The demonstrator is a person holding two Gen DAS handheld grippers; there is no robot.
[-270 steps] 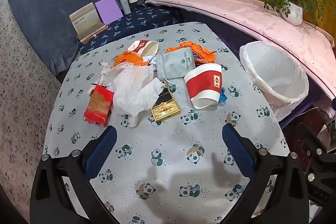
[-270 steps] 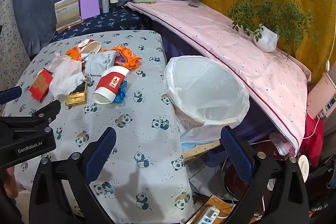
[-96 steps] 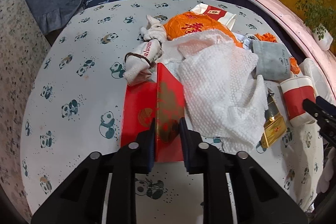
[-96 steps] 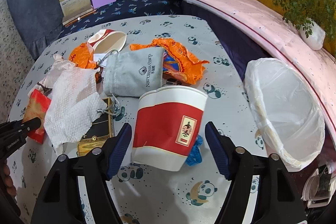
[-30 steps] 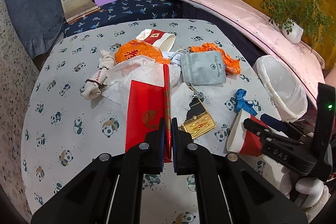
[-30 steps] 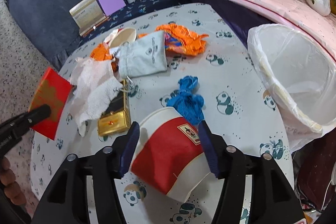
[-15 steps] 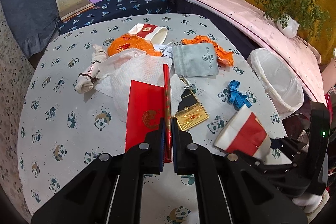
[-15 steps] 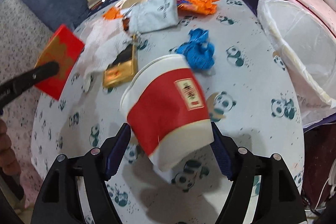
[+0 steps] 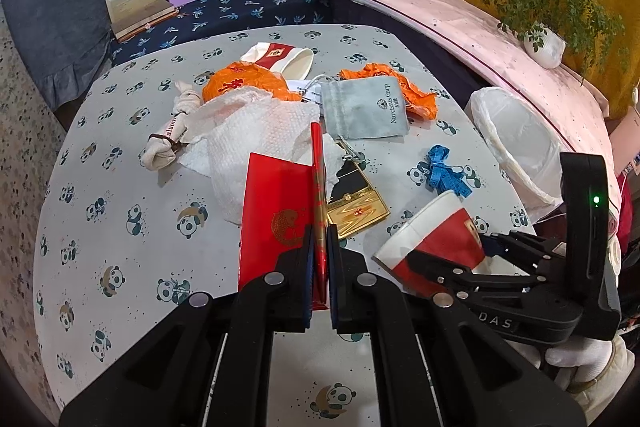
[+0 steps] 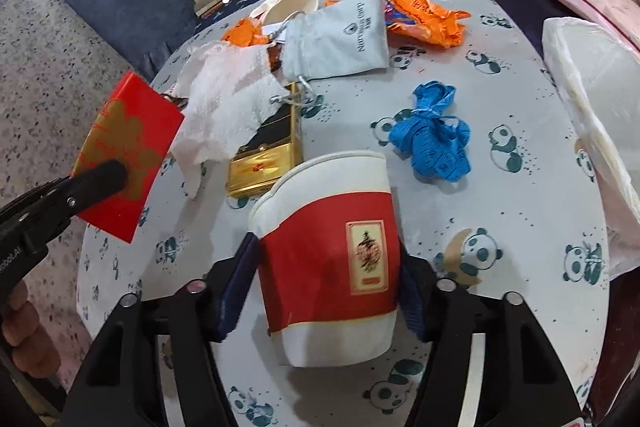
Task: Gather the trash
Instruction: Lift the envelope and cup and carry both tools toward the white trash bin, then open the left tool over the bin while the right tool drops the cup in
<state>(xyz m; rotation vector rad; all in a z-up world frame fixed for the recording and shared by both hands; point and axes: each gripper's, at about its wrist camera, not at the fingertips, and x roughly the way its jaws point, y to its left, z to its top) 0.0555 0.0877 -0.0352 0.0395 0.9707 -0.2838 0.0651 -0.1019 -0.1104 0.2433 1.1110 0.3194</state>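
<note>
Left tool (image 9: 319,247) is clamped edge-on across a flat red box (image 9: 276,211), held up off the bench (image 9: 120,267) and pointing away from the camera. The right view shows the same box (image 10: 128,151) broadside: gold print on the face, one black finger (image 10: 102,177) pressed on it, bare fingers of the left hand (image 10: 20,331) at bottom left.

Right tool (image 10: 326,263) is closed on a red-and-white paper cup (image 10: 332,255), pads on its two sides, mouth facing away and tilted up, base towards the camera. The left view has that cup (image 9: 436,239) lifted clear at lower right, with the right tool's body behind it and a white-gloved hand (image 9: 584,359) under it.

Still on the bench: white tissue (image 9: 248,135), gold box (image 9: 356,211), grey pouch (image 9: 364,107), orange wrapper (image 9: 416,91), blue tape bundle (image 10: 434,135), second cup (image 9: 288,57) on its side. Only the left view shows the rolled sock (image 9: 168,135) and the orange bag (image 9: 240,83) in full.

White-lined bin (image 9: 516,143) stands off the bench's right edge; in the right view only part of its rim (image 10: 592,87) shows. Neither held item is over it.
</note>
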